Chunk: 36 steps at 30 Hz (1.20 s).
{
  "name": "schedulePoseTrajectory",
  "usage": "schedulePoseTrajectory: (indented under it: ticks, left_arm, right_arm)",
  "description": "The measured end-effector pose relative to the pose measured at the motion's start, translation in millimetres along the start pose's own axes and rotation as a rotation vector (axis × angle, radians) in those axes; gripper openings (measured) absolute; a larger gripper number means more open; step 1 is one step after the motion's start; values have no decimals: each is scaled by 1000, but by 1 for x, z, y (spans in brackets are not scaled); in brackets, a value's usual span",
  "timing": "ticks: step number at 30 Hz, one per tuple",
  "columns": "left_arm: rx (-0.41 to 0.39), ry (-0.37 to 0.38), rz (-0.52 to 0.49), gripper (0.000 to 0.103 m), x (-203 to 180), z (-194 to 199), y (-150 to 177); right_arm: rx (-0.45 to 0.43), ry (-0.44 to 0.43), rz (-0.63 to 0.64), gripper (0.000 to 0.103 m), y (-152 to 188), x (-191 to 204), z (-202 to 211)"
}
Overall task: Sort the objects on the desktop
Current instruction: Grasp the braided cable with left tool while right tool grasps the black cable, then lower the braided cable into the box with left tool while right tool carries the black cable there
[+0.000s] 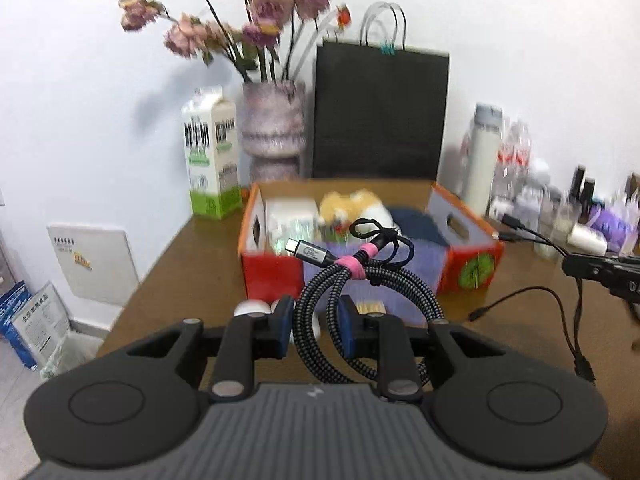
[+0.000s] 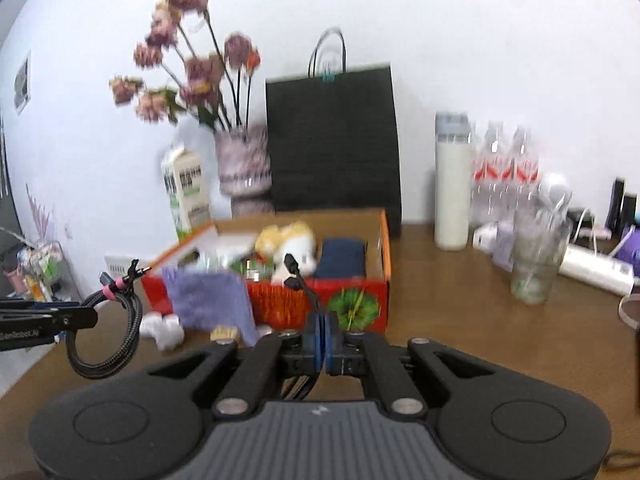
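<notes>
Currently, your left gripper (image 1: 315, 322) was clamped on the coiled braided cable (image 1: 360, 300), lifted just near of the orange storage box (image 1: 468, 264), while your right gripper (image 2: 323, 340) had pinched fully closed on a thin black cable (image 2: 304, 284), right of it.

Your left wrist camera sits behind its gripper (image 1: 316, 330), facing forward and slightly downward across the table (image 1: 192, 280), close to the box (image 1: 468, 268). Your right wrist camera looks the same way from a position further right. Both views share the box (image 2: 356, 292), bag (image 1: 380, 112), vase (image 1: 274, 128) and wall (image 1: 80, 80).
</notes>
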<state>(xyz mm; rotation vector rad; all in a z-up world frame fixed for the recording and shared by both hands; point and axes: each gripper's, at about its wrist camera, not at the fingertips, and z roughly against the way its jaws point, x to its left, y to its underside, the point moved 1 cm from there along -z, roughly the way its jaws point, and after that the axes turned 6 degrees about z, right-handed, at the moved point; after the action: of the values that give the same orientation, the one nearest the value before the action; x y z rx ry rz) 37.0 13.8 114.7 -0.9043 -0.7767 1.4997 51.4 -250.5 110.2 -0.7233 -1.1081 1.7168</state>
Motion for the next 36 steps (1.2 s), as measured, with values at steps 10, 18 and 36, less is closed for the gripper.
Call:
schedulePoseTrajectory:
  ticks: [10,18,36]
  left_arm:
    - [-84,15,-26,24,14,-49,-107]
    - [145,52,-38,24,10,-167,-127]
    - [278,-16,-14,41,52,-223,-99]
  right_arm:
    - [-237,68,96,1,-117,-7,-2]
    - [-208,79,19,1,-165,-16,-93]
    - [315,53,68,5,-78,-22,-277]
